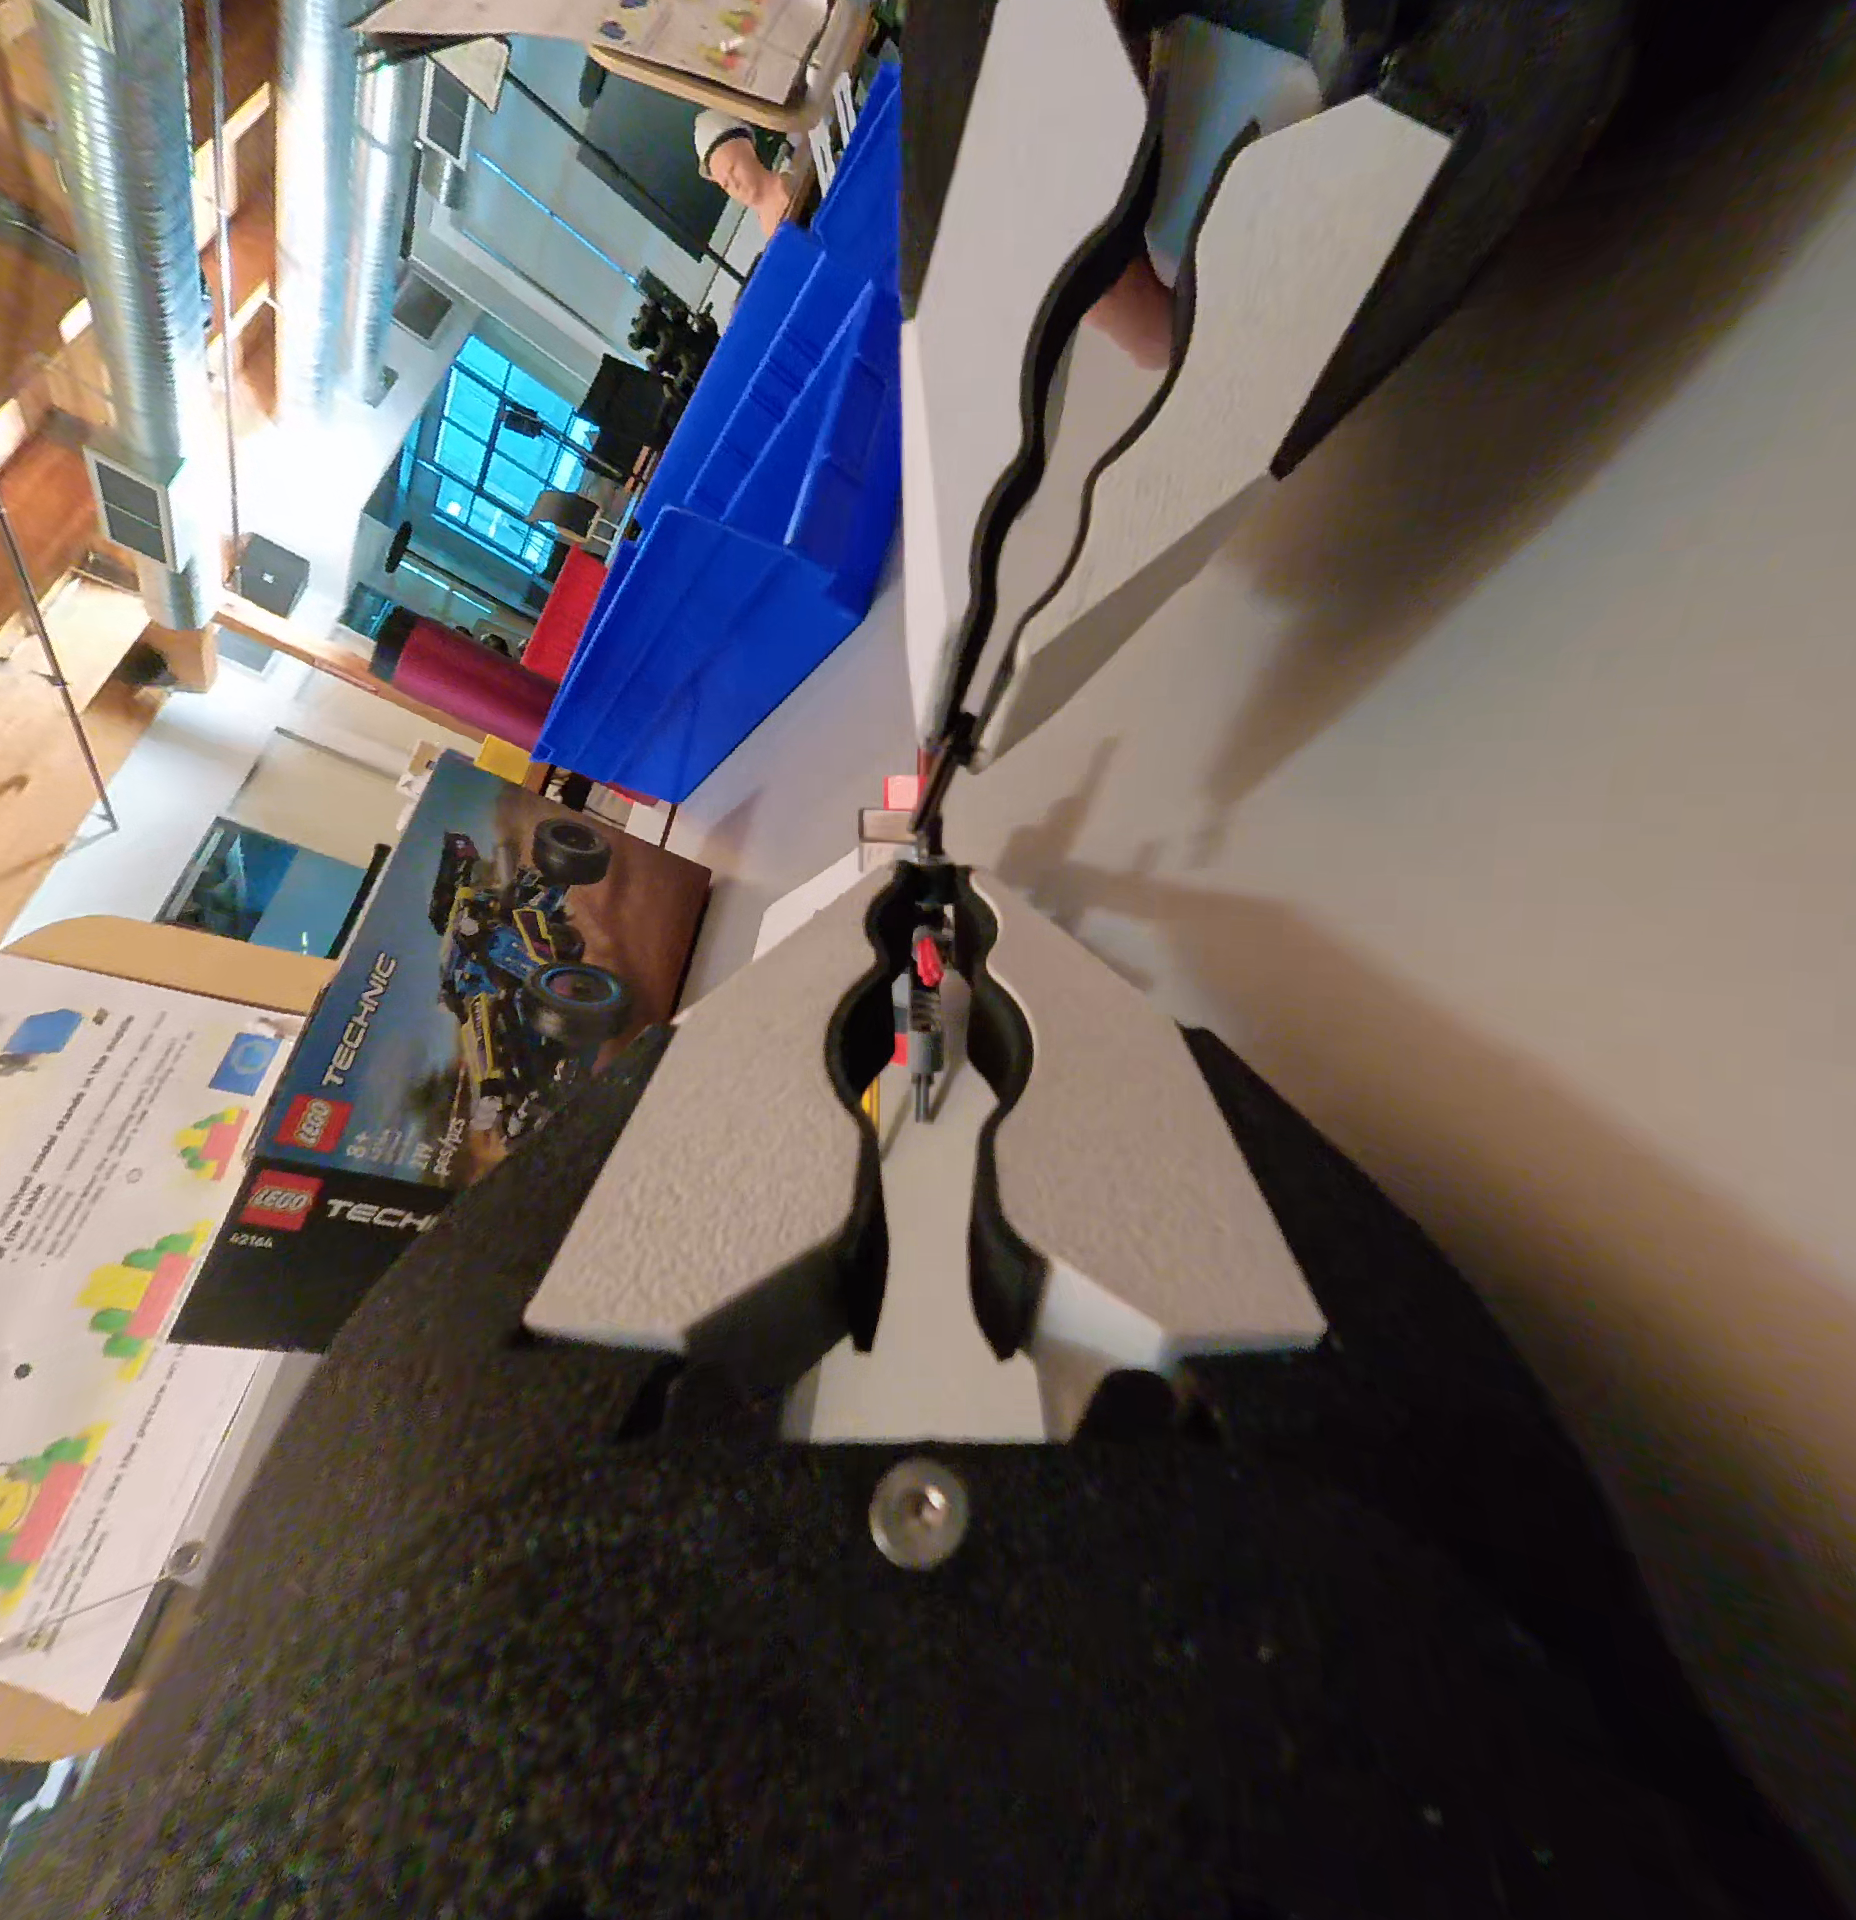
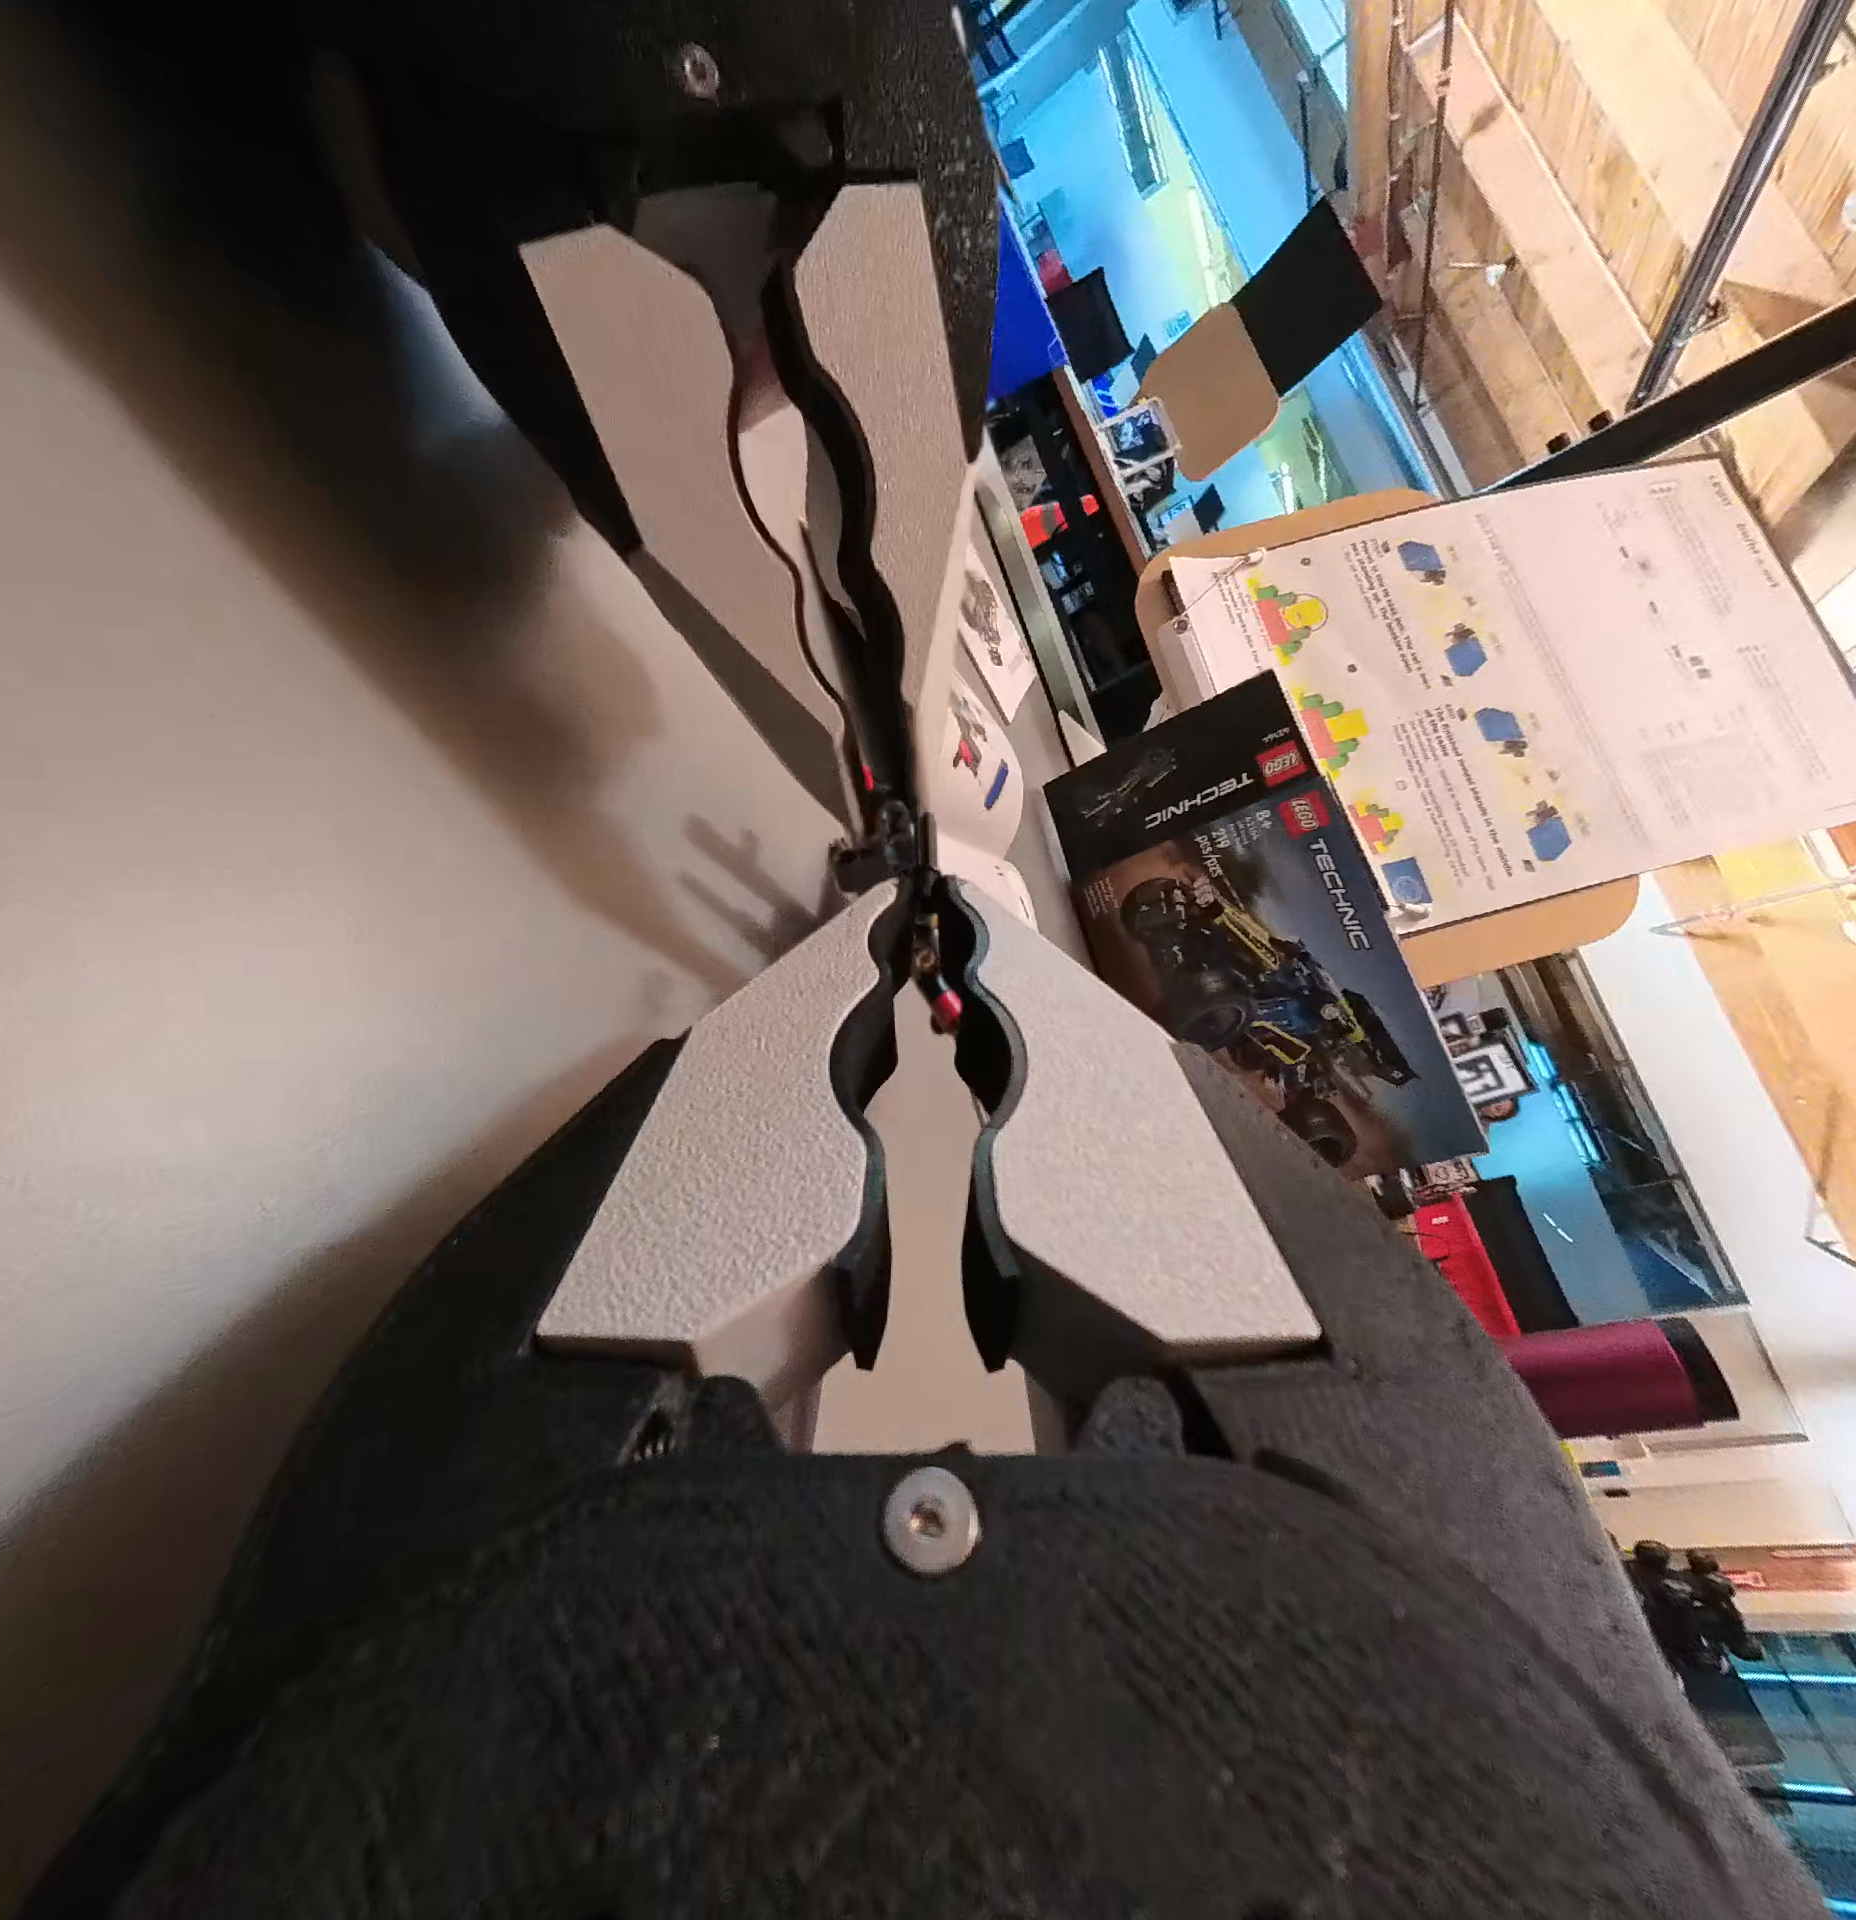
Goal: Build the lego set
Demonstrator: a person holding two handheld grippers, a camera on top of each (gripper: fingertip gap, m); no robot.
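- Left wrist view, far left: a printed instruction sheet [image 1: 82,1247] with coloured brick pictures hangs on a brown clipboard, and the lego box [image 1: 467,1018], showing a blue and yellow buggy, leans just beside it.
- Further right in that view, blue storage bins [image 1: 758,520] stand on the white table [image 1: 1475,831].
- At the centre of the same view, the left gripper [image 1: 929,883] has its white fingers [image 1: 737,1153] closed at the tips on a small lego assembly [image 1: 924,997] of grey, red and black parts with a thin grey axle; behind the tips the scalloped inner edges stand apart around it.
- Straight across from it, the right gripper [image 1: 955,743] points back tip to tip, its jaws drawn together on a thin black end of the same piece; a fingertip of the person shows behind its fingers.
- Right wrist view, centre: the right gripper [image 2: 919,883] pinches the dark, red-tipped lego assembly [image 2: 919,935] at its tips, held above the table [image 2: 228,779], where its shadow falls.
- The left gripper [image 2: 882,790] meets it from the top of that view, clenched on the far end of the piece.
- Right of the grippers in that view are the lego box [image 2: 1267,935] and then the instruction sheet [image 2: 1578,675].
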